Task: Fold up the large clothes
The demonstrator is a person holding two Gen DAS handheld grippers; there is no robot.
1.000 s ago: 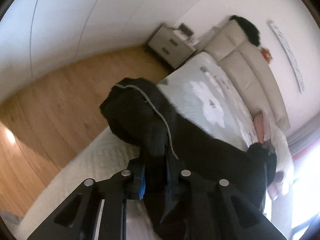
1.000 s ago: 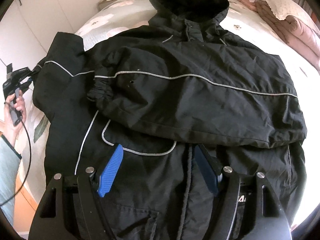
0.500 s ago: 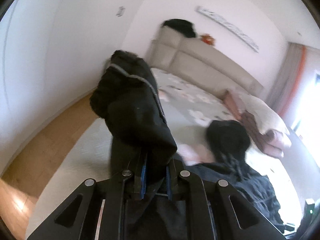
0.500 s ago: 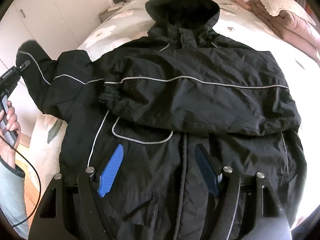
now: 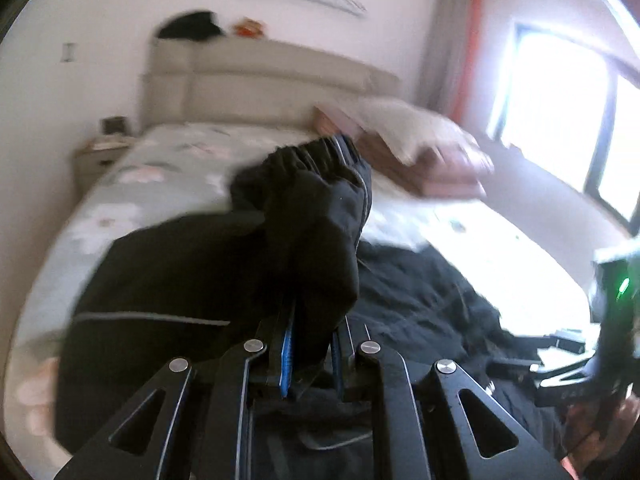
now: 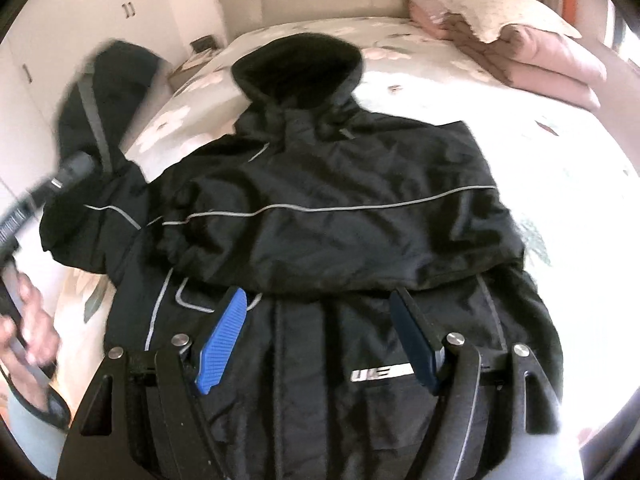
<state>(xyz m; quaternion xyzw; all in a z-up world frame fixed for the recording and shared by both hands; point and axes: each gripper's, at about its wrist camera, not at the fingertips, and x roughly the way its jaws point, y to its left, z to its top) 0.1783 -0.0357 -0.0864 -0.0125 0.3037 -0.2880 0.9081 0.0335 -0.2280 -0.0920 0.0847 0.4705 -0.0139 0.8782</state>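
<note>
right now the black jacket (image 6: 340,216) lies spread face up on the bed (image 6: 540,168), its hood (image 6: 298,66) toward the headboard (image 5: 272,80) and one sleeve already folded across the chest, with a grey piping line running along it. the left gripper (image 5: 312,344) is clamped tight on the other sleeve (image 5: 316,216), whose elastic cuff stands bunched up above the jaws; seen from the right wrist, that sleeve is lifted off the mattress at the jacket's left edge, blurred, with a hand (image 6: 28,320) on the gripper's handle below it. the right gripper (image 6: 320,336) hangs over the jacket's lower front, its blue pads (image 6: 224,336) spread wide with nothing between them, not touching the cloth. folded pink bedding (image 6: 532,60) and a pale pillow (image 6: 492,8) sit at the far right corner of the bed.
</note>
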